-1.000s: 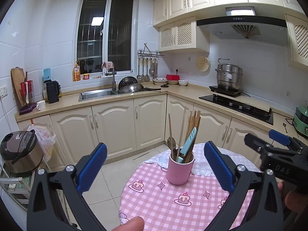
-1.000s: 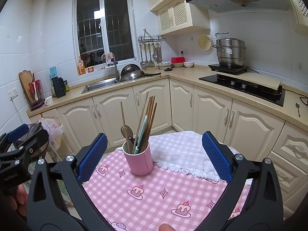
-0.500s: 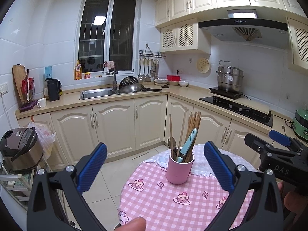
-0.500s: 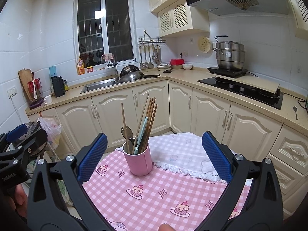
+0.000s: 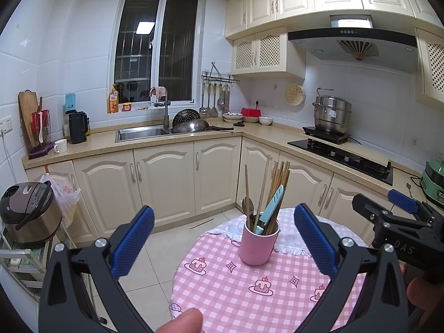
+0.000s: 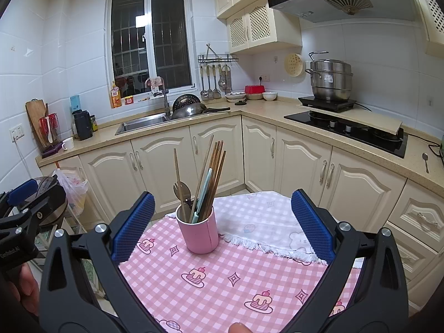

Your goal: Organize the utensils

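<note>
pink cup upright | chopsticks lean right, tips prob down | L gripper + R gripper spread, empty

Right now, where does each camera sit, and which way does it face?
Left wrist: on the left gripper, facing the pink cup and sink counter; a thumb and the right gripper show.
Right wrist: on the right gripper, facing the same cup; the left gripper shows.
Shared: cup, checked tablecloth, window.

"DAS" on right tool, "GenRobot.AI" on left tool
</note>
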{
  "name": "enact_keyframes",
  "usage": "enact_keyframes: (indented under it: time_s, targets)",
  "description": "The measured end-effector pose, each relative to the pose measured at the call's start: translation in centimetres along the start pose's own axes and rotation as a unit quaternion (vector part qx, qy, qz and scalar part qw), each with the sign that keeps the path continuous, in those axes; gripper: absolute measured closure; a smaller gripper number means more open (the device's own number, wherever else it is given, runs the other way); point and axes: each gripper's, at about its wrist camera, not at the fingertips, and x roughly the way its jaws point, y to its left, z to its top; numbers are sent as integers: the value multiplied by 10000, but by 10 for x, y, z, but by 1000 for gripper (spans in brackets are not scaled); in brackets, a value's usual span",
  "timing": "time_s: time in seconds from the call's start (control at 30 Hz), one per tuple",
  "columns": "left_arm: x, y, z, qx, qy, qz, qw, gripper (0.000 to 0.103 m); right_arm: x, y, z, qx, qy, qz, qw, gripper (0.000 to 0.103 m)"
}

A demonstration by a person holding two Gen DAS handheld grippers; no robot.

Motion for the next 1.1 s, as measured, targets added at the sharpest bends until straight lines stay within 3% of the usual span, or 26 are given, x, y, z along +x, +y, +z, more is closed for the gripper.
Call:
enact_keyframes:
  time_s: [1.1]
  targets:
    - [7, -14, -3, 134, -10, -62, 9999, 4, -2, -3, 2, 18, 24, -6, 10000, 6]
